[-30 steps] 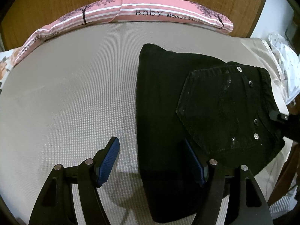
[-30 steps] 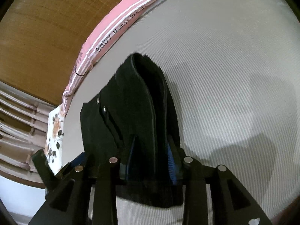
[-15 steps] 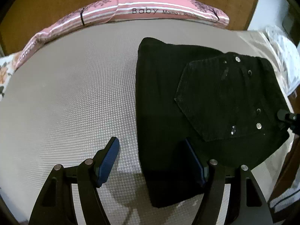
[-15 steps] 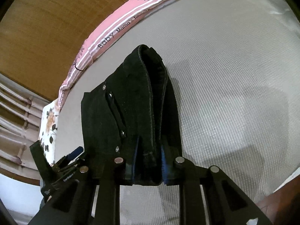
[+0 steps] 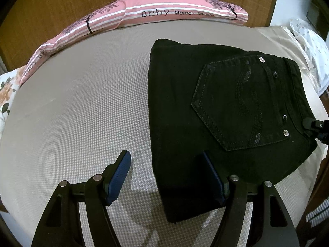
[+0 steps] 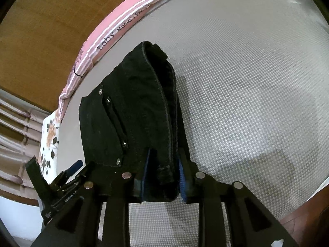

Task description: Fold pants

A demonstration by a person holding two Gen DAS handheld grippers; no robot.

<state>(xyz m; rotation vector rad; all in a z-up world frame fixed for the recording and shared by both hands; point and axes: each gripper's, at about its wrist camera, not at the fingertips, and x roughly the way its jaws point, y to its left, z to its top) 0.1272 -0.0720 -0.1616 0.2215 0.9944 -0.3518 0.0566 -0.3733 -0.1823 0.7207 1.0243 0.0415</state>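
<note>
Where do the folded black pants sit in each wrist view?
Left wrist: the black pants lie right of centre on the bed, back pocket up.
Right wrist: the pants fill the centre-left, their near edge between the right gripper pads.
Shared landmark: the pink striped "Baby" pillow behind the pants.

pillow (image 5: 131, 16) lettering partly unreadable, pants (image 6: 131, 113) underside hidden
</note>
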